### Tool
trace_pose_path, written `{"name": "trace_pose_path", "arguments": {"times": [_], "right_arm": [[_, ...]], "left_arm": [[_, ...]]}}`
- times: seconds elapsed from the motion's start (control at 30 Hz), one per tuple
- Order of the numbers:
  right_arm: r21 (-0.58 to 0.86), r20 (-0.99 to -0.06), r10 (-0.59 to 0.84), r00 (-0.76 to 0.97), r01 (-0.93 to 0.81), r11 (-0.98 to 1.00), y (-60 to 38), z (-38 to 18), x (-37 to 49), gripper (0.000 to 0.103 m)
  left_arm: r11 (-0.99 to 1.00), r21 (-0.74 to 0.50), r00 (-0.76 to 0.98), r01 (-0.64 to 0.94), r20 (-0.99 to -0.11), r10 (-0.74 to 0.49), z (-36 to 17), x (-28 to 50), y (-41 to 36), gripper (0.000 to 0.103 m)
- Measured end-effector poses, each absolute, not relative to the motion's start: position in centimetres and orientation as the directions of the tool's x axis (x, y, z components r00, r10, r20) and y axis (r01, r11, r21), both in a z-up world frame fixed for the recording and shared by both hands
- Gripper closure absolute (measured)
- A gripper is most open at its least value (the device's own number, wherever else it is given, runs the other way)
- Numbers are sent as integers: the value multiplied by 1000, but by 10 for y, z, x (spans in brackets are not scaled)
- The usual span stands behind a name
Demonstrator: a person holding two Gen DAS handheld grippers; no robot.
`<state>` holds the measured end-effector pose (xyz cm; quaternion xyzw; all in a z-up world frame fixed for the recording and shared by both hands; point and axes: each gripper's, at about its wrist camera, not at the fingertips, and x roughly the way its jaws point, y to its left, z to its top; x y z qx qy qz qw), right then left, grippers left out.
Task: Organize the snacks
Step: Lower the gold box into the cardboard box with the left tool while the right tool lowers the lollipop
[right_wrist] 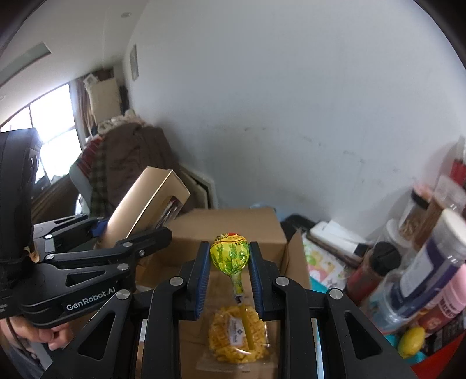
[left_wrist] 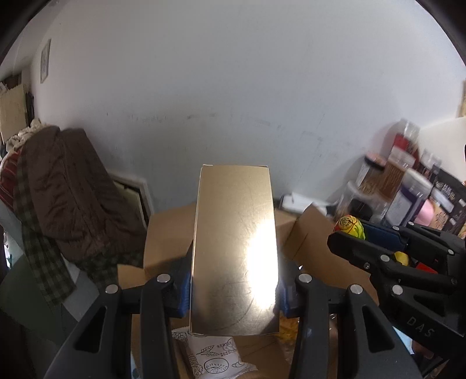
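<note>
While the left gripper (left_wrist: 234, 280) clamps a tilted gold box (left_wrist: 234, 247), the right gripper (right_wrist: 229, 272) pinches a yellow lollipop (right_wrist: 230, 255) above a cardboard box (right_wrist: 230, 230).

A pale, scuffed wall (left_wrist: 233, 87) is filling most of both views, with a small framed picture (left_wrist: 45, 59) hanging on it at the left. Daylight is coming through a window (right_wrist: 52, 137) at the far left of the right wrist view. A brown quilted coat (left_wrist: 72, 189) is lying draped over a heap of plaid and striped cloth beside the wall. A low white vent panel (left_wrist: 137, 192) is sitting at the wall's base. Jars and bottles (right_wrist: 431, 262), blurred, are crowding the right side. A recessed light (right_wrist: 126, 14) is showing in the ceiling.
</note>
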<state>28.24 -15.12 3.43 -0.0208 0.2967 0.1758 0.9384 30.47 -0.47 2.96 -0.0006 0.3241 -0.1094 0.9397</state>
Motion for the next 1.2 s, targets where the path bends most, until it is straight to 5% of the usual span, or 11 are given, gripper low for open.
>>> {"name": "trace_pose_path", "arguments": {"times": [0.83, 1.2], "right_arm": [[69, -732, 249, 634, -294, 953, -151, -30, 318, 71], [56, -722, 246, 647, -299, 953, -153, -24, 311, 63]], "left_arm": [[981, -38, 584, 191, -799, -145, -37, 344, -31, 58], [989, -7, 612, 150, -785, -98, -31, 339, -24, 39]]}}
